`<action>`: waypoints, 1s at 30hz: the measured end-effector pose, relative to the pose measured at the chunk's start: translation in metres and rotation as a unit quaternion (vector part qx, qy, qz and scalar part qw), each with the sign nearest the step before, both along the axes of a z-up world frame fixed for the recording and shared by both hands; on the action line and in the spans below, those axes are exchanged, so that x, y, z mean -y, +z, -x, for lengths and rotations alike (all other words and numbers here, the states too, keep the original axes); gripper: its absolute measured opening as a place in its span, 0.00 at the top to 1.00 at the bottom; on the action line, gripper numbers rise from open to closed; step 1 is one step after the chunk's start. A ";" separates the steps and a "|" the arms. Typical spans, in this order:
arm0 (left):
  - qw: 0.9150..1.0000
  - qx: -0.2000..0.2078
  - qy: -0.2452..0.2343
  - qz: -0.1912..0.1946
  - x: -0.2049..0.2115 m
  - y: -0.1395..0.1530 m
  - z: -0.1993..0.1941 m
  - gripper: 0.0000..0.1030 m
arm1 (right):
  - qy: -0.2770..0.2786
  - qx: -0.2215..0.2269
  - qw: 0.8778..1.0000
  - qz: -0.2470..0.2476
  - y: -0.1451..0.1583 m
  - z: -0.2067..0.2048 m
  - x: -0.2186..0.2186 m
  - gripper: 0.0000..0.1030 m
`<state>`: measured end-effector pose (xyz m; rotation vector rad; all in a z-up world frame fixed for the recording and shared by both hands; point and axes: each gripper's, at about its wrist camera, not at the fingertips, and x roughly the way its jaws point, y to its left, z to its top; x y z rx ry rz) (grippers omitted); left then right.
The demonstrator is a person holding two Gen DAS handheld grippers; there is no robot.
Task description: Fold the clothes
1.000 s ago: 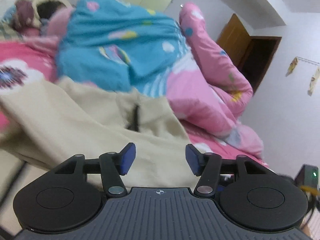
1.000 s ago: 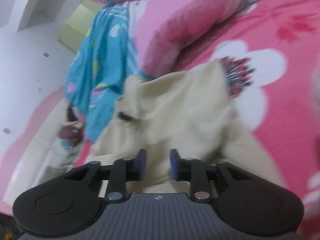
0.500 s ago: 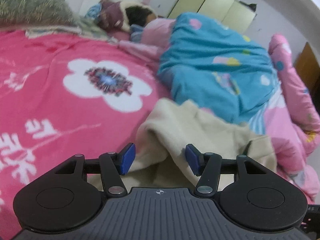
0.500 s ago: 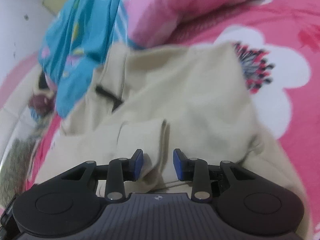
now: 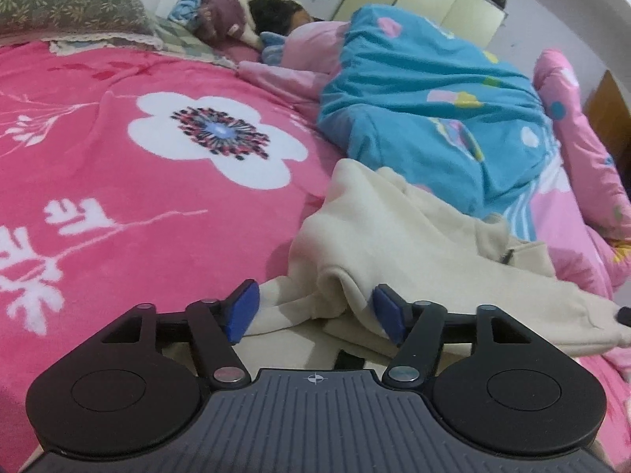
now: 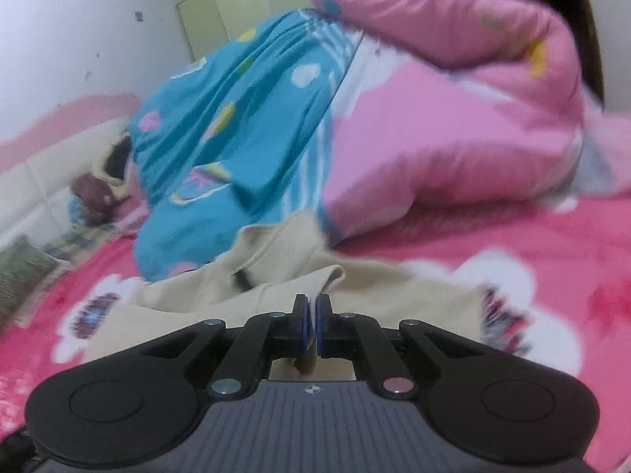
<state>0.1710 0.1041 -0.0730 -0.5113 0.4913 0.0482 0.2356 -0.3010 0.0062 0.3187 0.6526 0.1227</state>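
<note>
Pinching cream garment (image 6: 276,260) edge, right tool (image 6: 310,321); left tool (image 5: 315,311) wide apart.

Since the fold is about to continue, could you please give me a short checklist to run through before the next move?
1. Right gripper shut on the cream garment: ok, cloth hangs between the jaws.
2. Left gripper open around a raised fold of the garment: ok, nothing pinched yet.
3. Garment lying flat: not ok, bunched and creased.
4. Garment apart from the blue quilt: not ok, its far edge meets the quilt.
5. Bare pink blanket beside the garment to fold onto: ok.
6. Firmness of the right grip: cannot tell.
</note>
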 end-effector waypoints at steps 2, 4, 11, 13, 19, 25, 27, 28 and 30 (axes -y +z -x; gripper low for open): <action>1.000 0.004 -0.008 -0.001 0.002 0.001 0.002 0.35 | -0.008 0.015 1.000 0.014 0.008 -0.001 0.005 0.97; 1.000 0.009 -0.018 -0.004 0.003 0.004 0.005 0.35 | -0.015 0.029 0.999 0.028 0.016 -0.002 0.009 0.97; 1.000 0.003 0.004 0.009 -0.006 0.002 0.012 0.37 | -0.036 0.052 0.996 0.059 0.026 -0.003 0.024 0.97; 1.000 -0.003 0.011 0.012 -0.008 0.001 0.009 0.37 | -0.038 0.044 0.997 0.060 0.019 -0.003 0.027 0.97; 1.000 0.001 0.011 0.009 -0.007 0.008 0.012 0.37 | -0.047 0.020 0.997 0.061 -0.001 -0.002 0.036 0.97; 0.999 0.033 0.033 0.000 -0.002 0.026 0.019 0.37 | -0.052 -0.017 0.997 0.057 -0.025 -0.003 0.046 0.97; 0.999 0.034 0.028 -0.008 0.006 0.031 0.013 0.37 | -0.050 -0.063 0.996 0.044 -0.044 -0.007 0.051 0.95; 0.999 0.029 0.019 -0.013 0.011 0.033 0.007 0.37 | -0.059 -0.068 0.995 0.036 -0.045 -0.005 0.055 0.95; 0.999 0.021 0.002 -0.028 0.022 0.034 -0.006 0.37 | -0.086 -0.058 0.994 0.025 -0.036 0.000 0.061 0.93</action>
